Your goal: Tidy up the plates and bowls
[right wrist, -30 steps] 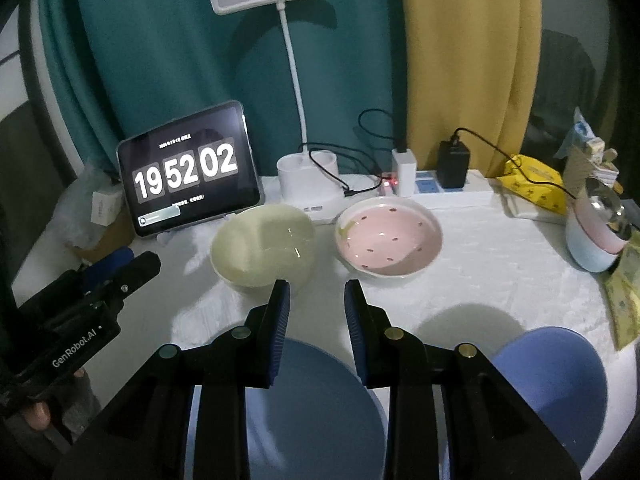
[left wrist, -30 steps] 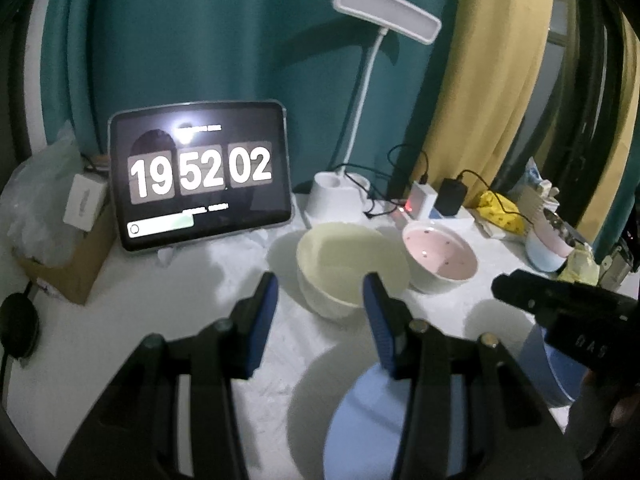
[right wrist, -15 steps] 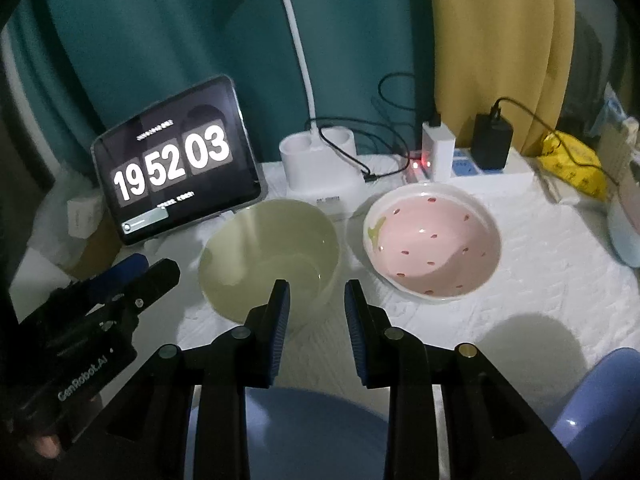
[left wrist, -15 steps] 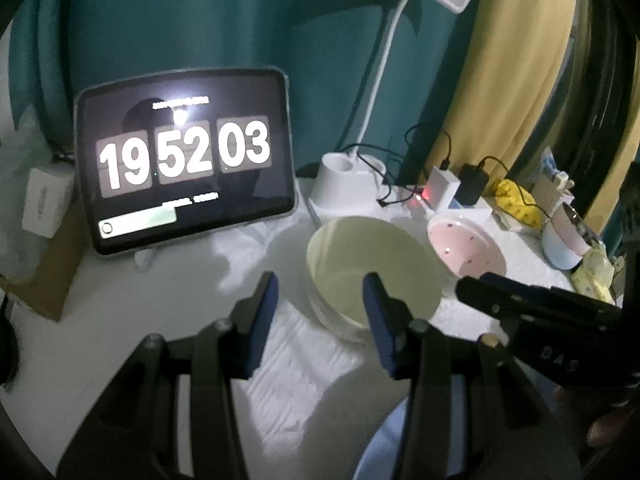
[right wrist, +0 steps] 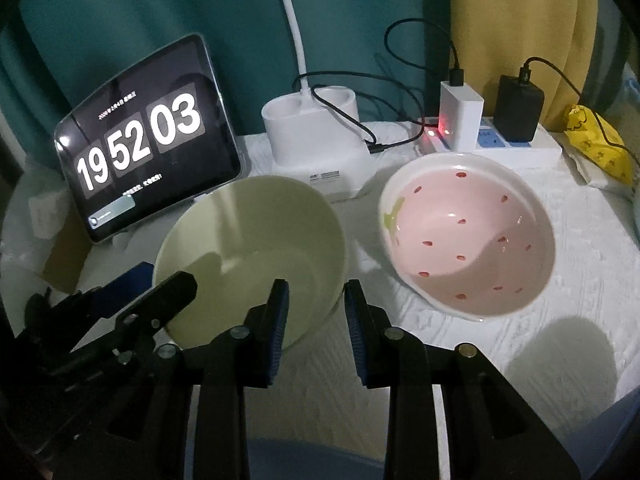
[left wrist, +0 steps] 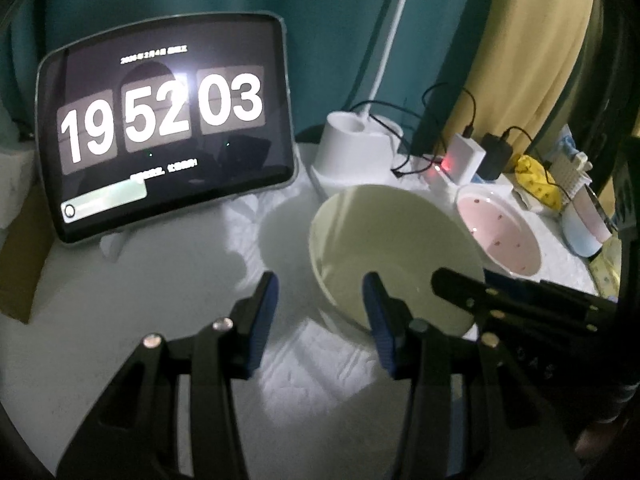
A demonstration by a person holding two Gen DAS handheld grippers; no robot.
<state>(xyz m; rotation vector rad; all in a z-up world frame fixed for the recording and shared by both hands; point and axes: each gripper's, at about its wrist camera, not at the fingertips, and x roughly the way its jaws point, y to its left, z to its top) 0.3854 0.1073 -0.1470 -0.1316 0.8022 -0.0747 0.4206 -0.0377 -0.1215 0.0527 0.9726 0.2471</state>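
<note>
Both claws [left wrist: 320,304] [right wrist: 314,304] dropped nearer—narrowly parted, empty—over two bowls: green [right wrist: 248,248], pink [right wrist: 468,240].

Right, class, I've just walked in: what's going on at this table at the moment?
A person holds a two-finger gripper in each hand over a white-covered table. Both hang at the pale green bowl, the left gripper at its left rim and the right gripper at its near right rim. Their fingers are apart and neither grips anything yet. The pink strawberry bowl sits untouched beside it, in front of a tablet clock and lamp base.
</note>
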